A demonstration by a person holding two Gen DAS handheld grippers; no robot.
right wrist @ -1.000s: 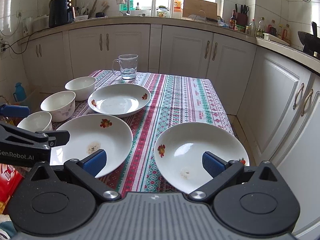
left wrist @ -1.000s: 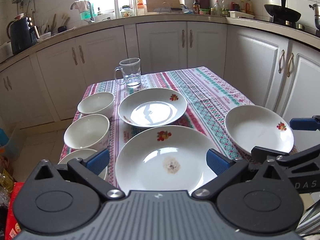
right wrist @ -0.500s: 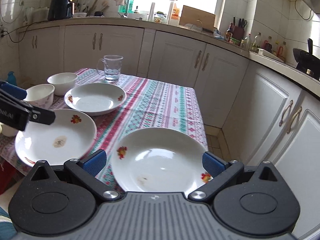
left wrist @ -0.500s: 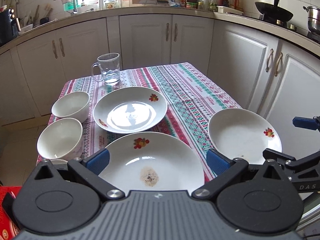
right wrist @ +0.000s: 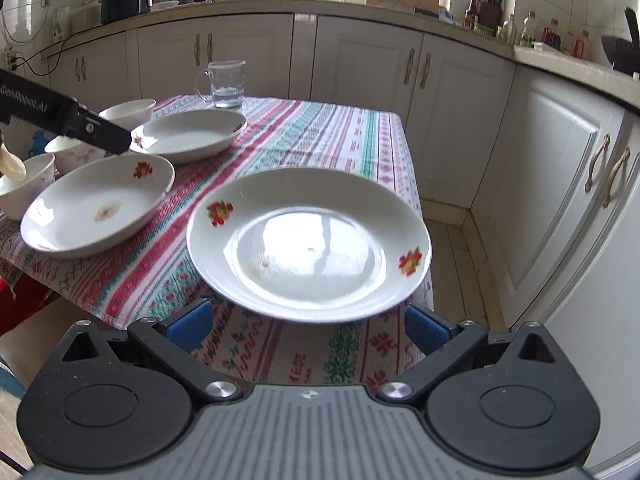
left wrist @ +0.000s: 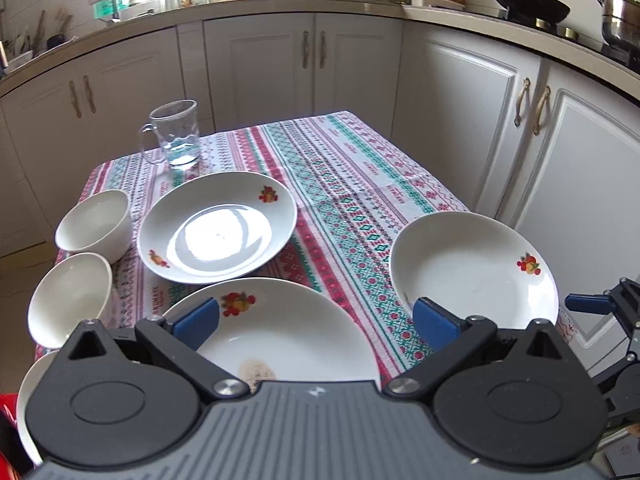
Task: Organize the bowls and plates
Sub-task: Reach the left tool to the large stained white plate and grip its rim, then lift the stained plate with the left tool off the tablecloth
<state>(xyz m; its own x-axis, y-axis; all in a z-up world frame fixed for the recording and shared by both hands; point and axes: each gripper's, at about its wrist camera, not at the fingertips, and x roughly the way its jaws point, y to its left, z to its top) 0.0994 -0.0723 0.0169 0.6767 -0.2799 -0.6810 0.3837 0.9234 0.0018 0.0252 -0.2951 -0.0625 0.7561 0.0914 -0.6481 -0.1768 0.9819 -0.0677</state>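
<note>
1. The left hand-held gripper (left wrist: pixel 316 320) is spread wide with nothing between its blue pads; it hovers over the near plate (left wrist: pixel 280 332), which carries a brownish smear.
2. The right hand-held gripper (right wrist: pixel 306 326) is likewise released and empty, its pads just short of the rim of the right plate (right wrist: pixel 308 244) at the bench's near right corner.
3. Nothing looks stacked yet: the three plates lie apart on the bench (left wrist: pixel 348 184), the far plate (left wrist: pixel 218 226) beyond the near one.
4. Three bowls (left wrist: pixel 94 226) line the left edge, each standing singly, the nearest mostly hidden behind the left hand-held gripper.
5. A glass mug (left wrist: pixel 174 134) stands at the far end, apart from the crockery.
6. By my judgement the work is at its start: piling plates and nesting bowls both remain.
</note>
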